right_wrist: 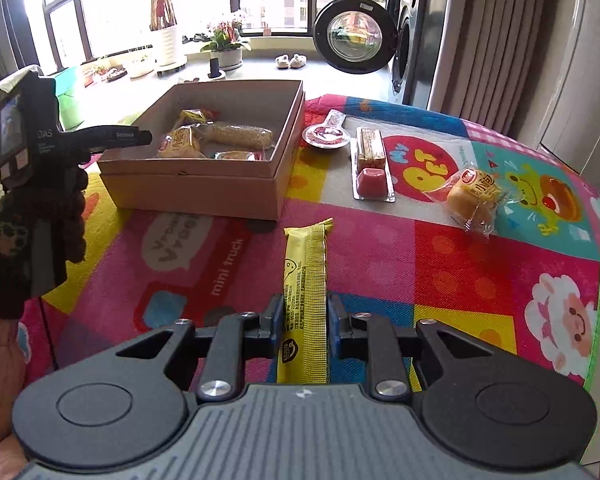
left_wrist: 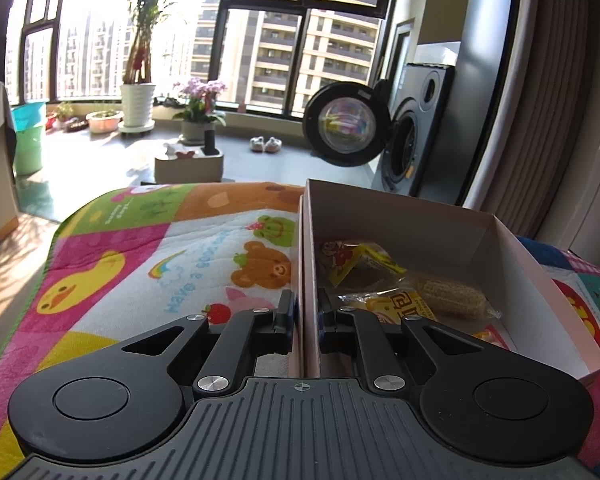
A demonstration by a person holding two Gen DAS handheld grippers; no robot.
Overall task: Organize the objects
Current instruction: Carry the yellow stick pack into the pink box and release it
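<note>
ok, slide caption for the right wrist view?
Right claw shut on long yellow snack bar wrapper, open brown cardboard box ahead.

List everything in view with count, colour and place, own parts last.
box: 1, brown, far left of the mat, holding snacks
corn: 1, pale yellow, wrapped, in box
bun packs: 2, yellow-orange, one in box, one right on the mat
yellow bar: 1, between right gripper jaws
biscuit tray: 1, clear with red dip, right of box
spoon-shaped pack: 1, red-white, beside box
mat: 1, multicoloured
washer: 1, dark, door open
left gripper: jaws astride box wall
right gripper: around bar
</note>
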